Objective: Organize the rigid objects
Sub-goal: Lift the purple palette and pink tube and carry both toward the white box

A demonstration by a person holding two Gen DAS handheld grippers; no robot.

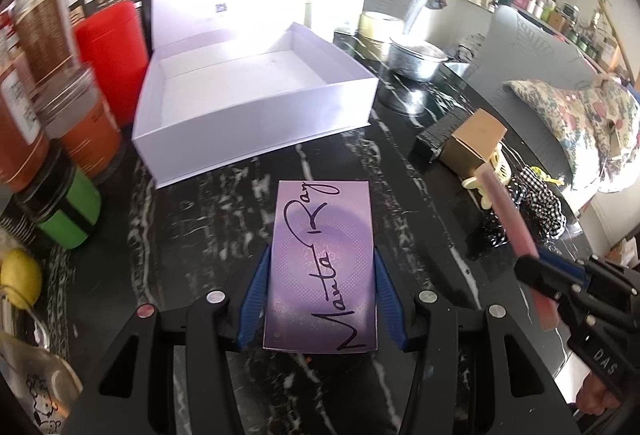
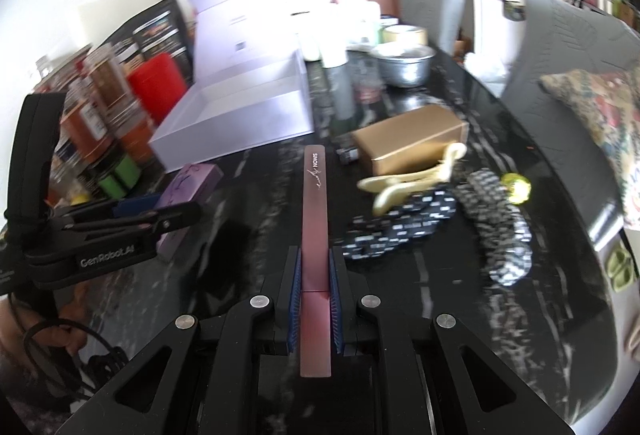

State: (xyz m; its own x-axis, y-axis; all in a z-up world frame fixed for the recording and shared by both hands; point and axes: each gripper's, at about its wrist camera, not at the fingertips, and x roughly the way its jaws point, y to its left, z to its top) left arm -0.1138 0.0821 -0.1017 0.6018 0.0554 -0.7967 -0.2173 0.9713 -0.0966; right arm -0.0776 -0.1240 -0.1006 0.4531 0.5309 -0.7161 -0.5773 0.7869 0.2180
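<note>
- Purple, flat and rigid: a Manta Ray box clenched across its short width by the left gripper, blue pads pressing on both long edges, probably so that the lettered face stays up and the long axis aims ahead.
- Held over the black marble table, just short of the open white gift box; whether touching the tabletop or lifted off it, cannot tell.
- Pink and slim: a long SIMON case pinched between the narrow-set pads of the right gripper, gripped near its rear so most of the length juts forward, a hold that likely makes it easy to slide in tip first.
- Seen from the left wrist, the same case angled up toward the tan carton, clear of the purple box.
- White gift box standing with lid propped upright behind and interior bare where visible, apparently the intended home for both held items.
- Left on the table nearby: tan carton, cream hair clip, checked fabric, black ridged comb or brush.
- Off to the left side, jars and a red canister crowding the gift box wall, so an approach from the near open side looks safest.
- Likely next: both items carried forward and lowered flat into the tray, the wider box first to avoid trapping the slim case.
</note>
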